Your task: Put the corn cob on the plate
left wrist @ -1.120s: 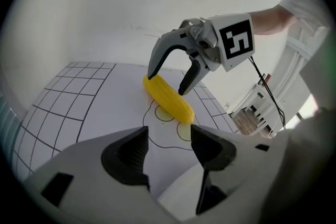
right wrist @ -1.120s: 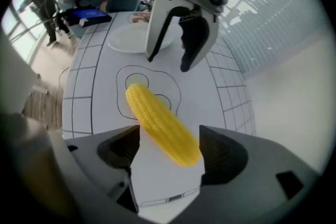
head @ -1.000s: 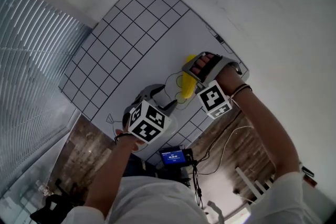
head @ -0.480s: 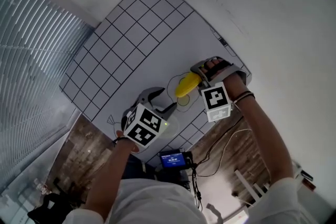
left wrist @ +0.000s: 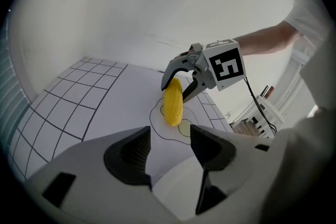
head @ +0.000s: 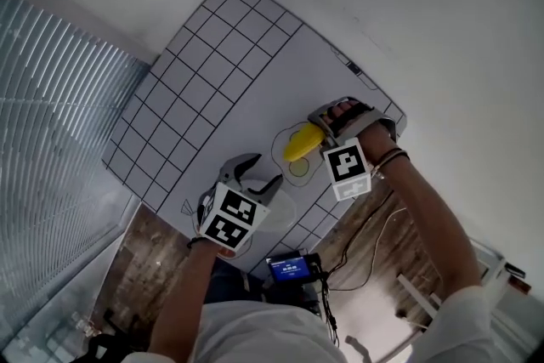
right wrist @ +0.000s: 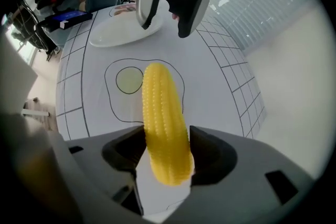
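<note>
Centre-right of head view, item 1: corn cob (head: 303, 141), yellow, gripped at one end by R gripper (head: 321, 128).
Cob, free end: slants down over fried-egg outline (head: 293, 155) drawn on mat (head: 212, 55). Can't tell if tip touches the mat.
R gripper, jaws: closing, w/ cob btwn them. Right gripper view shows both pads against cob's sides, so it reads as grasped.
Cob, long axis: runs straight out along the jaws' own line, not across them. Most of its length sticks out past the pads.
Lower centre of head view, item 2: plate (right wrist: 115, 36), white, oval, empty. Lies on mat just beyond egg outline, on the near-edge side.
L gripper (head: 252, 174): jaws spread wide, nothing btwn them. Hovers over plate's rim, pointing twd the cob.
Key relation: plate lies lower left of cob in head view, upper left in right gripper view. Cob's free end points roughly that way already.
Nearer hand: L is closer to plate but empty. R has the load, so the carry looks like R's job, a short move across the outline.
Step, judged: cob secured, not yet on plate.
</note>
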A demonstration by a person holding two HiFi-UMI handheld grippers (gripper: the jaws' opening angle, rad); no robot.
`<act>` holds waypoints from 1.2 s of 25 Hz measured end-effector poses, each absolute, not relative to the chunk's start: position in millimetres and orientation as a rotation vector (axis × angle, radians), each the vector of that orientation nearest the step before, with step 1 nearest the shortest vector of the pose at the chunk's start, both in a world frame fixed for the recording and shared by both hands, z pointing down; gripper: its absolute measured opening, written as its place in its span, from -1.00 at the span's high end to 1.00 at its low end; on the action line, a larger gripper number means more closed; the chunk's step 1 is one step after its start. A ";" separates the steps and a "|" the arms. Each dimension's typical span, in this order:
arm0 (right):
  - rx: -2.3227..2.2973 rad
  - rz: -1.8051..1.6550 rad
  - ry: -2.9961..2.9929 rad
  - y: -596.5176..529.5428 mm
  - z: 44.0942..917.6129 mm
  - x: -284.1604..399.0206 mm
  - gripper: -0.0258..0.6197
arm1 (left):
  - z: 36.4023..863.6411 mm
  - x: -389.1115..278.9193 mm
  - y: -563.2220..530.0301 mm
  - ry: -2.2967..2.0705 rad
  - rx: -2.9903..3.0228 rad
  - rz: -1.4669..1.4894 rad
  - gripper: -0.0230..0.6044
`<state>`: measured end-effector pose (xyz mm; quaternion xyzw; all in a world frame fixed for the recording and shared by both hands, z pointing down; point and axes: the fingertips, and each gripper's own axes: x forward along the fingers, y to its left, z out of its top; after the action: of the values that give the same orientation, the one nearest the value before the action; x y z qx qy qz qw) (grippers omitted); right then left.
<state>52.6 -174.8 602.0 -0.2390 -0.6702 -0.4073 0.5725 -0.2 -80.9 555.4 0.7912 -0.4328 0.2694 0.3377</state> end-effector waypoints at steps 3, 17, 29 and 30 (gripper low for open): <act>-0.521 -0.892 -1.601 -170.2 597.5 55.4 0.13 | 553.2 -0.9 -75.9 -1.130 2.073 0.716 0.14; -0.212 -0.693 -1.745 -167.6 568.4 75.7 0.16 | 542.4 -11.2 -66.5 -1.167 2.108 0.767 0.14; 0.033 -0.511 -1.890 -149.0 544.4 77.4 0.16 | 535.2 -21.6 -45.3 -1.155 2.174 0.937 0.14; 0.044 -0.500 -1.894 -145.0 544.3 77.6 0.16 | 534.9 -22.5 -42.9 -1.149 2.187 0.967 0.14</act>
<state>77.6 -145.0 544.3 0.0187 -0.8026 -0.2119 0.5573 -22.5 -42.9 534.9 0.7999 -0.4204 0.3535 0.2419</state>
